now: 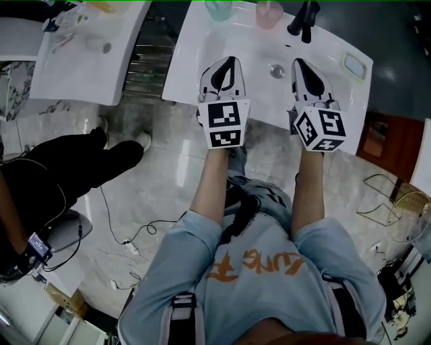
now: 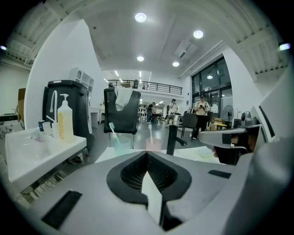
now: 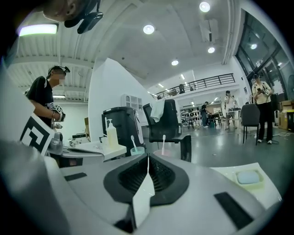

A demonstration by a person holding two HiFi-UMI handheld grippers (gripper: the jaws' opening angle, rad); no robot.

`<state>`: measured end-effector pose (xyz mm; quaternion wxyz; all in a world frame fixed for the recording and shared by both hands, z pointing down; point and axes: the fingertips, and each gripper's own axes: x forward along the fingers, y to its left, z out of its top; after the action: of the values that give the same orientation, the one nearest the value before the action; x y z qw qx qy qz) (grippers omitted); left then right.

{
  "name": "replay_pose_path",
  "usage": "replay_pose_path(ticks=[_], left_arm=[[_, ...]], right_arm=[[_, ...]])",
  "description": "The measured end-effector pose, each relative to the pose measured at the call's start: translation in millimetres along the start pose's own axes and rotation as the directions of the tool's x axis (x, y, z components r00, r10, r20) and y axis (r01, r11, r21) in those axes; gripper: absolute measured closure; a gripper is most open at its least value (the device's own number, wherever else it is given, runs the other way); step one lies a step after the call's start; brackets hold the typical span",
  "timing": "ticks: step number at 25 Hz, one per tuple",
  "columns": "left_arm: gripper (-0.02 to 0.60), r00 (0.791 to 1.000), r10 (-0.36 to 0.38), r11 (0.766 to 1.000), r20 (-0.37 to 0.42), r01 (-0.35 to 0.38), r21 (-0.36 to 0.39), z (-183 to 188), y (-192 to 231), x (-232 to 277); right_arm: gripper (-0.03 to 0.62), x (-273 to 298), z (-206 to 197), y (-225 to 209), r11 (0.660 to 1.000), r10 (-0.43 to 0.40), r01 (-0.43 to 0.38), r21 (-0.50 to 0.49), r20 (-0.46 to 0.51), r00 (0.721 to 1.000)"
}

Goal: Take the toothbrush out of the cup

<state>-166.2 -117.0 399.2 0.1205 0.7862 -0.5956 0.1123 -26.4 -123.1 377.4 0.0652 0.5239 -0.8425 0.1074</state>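
Two cups stand at the back rim of the white sink [image 1: 202, 47]: a green cup [image 1: 219, 9] and a pink cup [image 1: 269, 13]. Each holds an upright white toothbrush, one in the green cup [image 2: 111, 128] and one in the pink cup [image 2: 149, 131]. The right gripper view shows the same green cup [image 3: 137, 151] and pink cup [image 3: 161, 152] ahead of the jaws. My left gripper [image 1: 232, 62] and right gripper [image 1: 298, 64] hover side by side over the sink's near half, well short of the cups. Both are shut and hold nothing.
A black faucet [image 1: 304, 20] stands to the right of the pink cup, above the drain [image 1: 277, 70]. A soap dish [image 1: 354, 65] sits on the sink's right rim. A second sink [image 1: 87, 47] with a soap bottle [image 2: 65, 120] stands left. A person in black [image 1: 67, 168] sits on the left.
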Motion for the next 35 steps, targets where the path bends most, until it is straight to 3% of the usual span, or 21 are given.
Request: replay_pose_path(ticks=[9, 22, 35], left_arm=[[0.561, 0.998, -0.052, 0.998, -0.025, 0.051, -0.039, 5, 2, 45], [0.561, 0.999, 0.002, 0.997, -0.035, -0.005, -0.079, 12, 21, 80], [0.561, 1.000, -0.016, 0.990, -0.020, 0.013, -0.142, 13, 39, 93]], right_arm=[[0.565, 37, 5, -11, 1.000, -0.031, 0.030, -0.004, -0.074, 0.997], [0.565, 112, 16, -5, 0.999, -0.025, 0.017, -0.051, -0.169, 0.985], [0.565, 165, 26, -11, 0.989, -0.126, 0.103, -0.107, -0.234, 0.964]])
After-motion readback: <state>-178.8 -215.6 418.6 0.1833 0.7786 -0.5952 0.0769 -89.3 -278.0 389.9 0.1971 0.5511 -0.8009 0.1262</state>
